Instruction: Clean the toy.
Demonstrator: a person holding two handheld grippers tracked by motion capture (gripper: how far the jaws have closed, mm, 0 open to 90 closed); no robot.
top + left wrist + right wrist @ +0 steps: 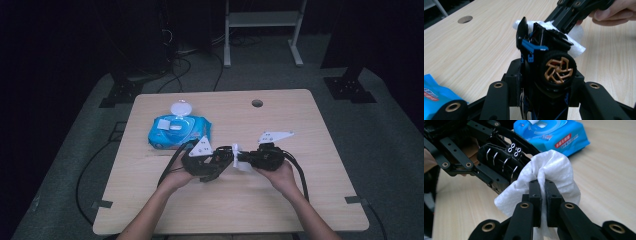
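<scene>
A black toy car (544, 57) with blue trim and a gold-spoked wheel (559, 70) sits between the jaws of my left gripper (545, 85), which is shut on it. My right gripper (543, 187) is shut on a bunched white wet wipe (554, 167). The wipe presses against one end of the car (496, 162), by its small chrome pipes. From above, the left gripper (220, 159) and the right gripper (246, 159) meet nose to nose at the table's middle, and the wipe (237, 161) shows white between them. The far side of the car is hidden.
A blue pack of wet wipes (177, 131) with its round white lid flipped open lies behind the left hand. The wooden table (300, 200) has a cable hole (257, 103) near its far edge. A white frame (262, 20) and cables stand beyond the table.
</scene>
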